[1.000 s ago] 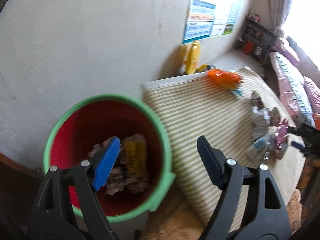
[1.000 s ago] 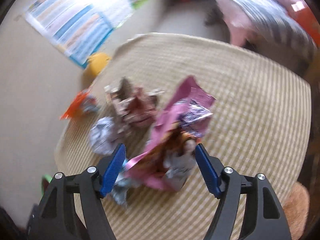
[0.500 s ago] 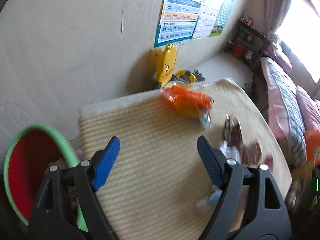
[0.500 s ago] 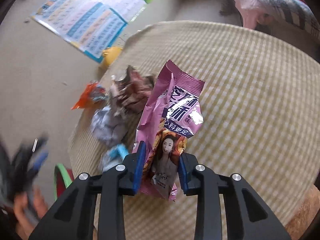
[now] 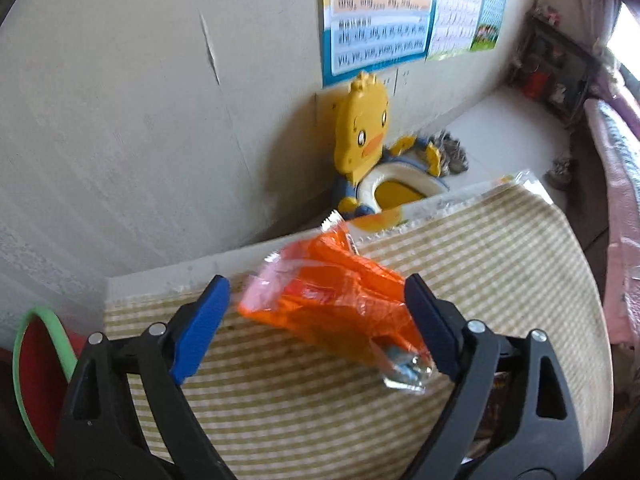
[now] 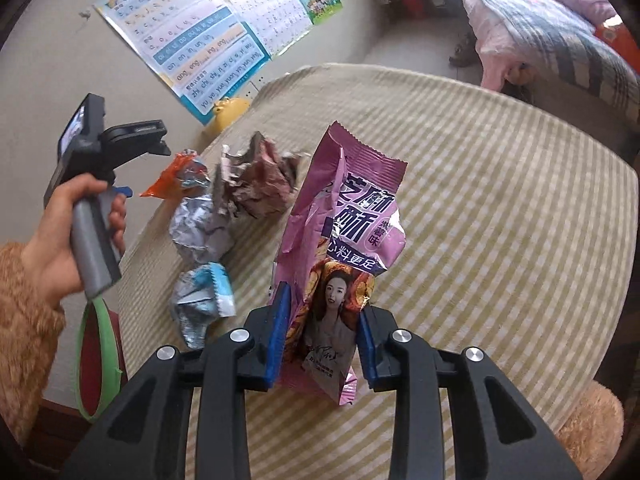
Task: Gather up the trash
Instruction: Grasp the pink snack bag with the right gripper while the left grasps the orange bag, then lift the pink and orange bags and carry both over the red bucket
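Note:
An orange plastic wrapper point(image 5: 340, 304) lies near the far edge of the striped tablecloth point(image 5: 500, 264). My left gripper point(image 5: 316, 292) straddles it with the jaws opening wide, and the left pad stands clear of the wrapper. My right gripper point(image 6: 323, 308) is shut on the lower end of a pink snack wrapper point(image 6: 352, 208), which stands upright over the cloth. In the right wrist view the orange wrapper point(image 6: 176, 176) sits at the table's far left. A red bin with a green rim point(image 5: 24, 344) stands beside the table's left end.
A crumpled brown wrapper point(image 6: 260, 184), a silver one point(image 6: 200, 228) and a blue-white one point(image 6: 204, 296) lie left of the pink wrapper. A person's hand point(image 6: 60, 240) holds the other gripper's handle. A yellow duck potty point(image 5: 364, 136) stands against the wall, and a bed point(image 6: 540, 32) is beyond the table.
My left gripper swung from over the red bin across the table to the orange wrapper. My right gripper closed on the pink wrapper and lifted its end.

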`<control>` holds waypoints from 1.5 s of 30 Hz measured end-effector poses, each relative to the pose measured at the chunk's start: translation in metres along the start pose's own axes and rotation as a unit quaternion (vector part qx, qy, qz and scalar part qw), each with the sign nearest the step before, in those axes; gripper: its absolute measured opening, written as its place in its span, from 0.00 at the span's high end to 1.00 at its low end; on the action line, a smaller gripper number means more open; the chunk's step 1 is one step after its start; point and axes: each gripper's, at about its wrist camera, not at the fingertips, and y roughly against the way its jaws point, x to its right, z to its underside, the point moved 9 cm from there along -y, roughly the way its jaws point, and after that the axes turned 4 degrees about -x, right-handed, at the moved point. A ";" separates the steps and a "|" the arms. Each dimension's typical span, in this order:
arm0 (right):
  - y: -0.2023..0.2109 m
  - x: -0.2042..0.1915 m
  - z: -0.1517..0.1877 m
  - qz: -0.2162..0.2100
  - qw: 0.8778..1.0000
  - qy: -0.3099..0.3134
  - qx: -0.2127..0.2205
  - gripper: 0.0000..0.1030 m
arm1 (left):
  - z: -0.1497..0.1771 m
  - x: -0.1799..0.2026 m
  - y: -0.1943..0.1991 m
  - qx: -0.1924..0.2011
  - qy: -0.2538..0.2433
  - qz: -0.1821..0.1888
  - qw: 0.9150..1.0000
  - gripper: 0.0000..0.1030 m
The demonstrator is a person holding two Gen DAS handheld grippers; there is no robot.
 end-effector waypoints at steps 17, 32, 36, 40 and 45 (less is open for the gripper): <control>-0.001 0.004 -0.005 -0.017 1.000 -0.004 0.005 0.71 | 0.022 0.044 -0.016 -0.051 -0.030 0.045 0.997 0.54; 0.009 -0.013 0.009 -0.007 0.999 0.015 -0.036 0.70 | 0.116 -0.009 0.076 -0.011 -0.167 0.091 0.982 0.54; 0.017 -0.016 0.029 0.007 0.998 0.031 -0.057 0.66 | 0.162 -0.028 0.091 -0.035 -0.188 0.113 0.975 0.54; 0.015 -0.011 0.048 0.025 0.996 0.023 -0.078 0.63 | 0.200 -0.044 0.089 -0.061 -0.185 0.127 0.973 0.52; 0.020 -0.015 0.042 0.056 0.996 0.026 -0.058 0.42 | 0.215 -0.053 0.083 -0.073 -0.167 0.136 0.974 0.46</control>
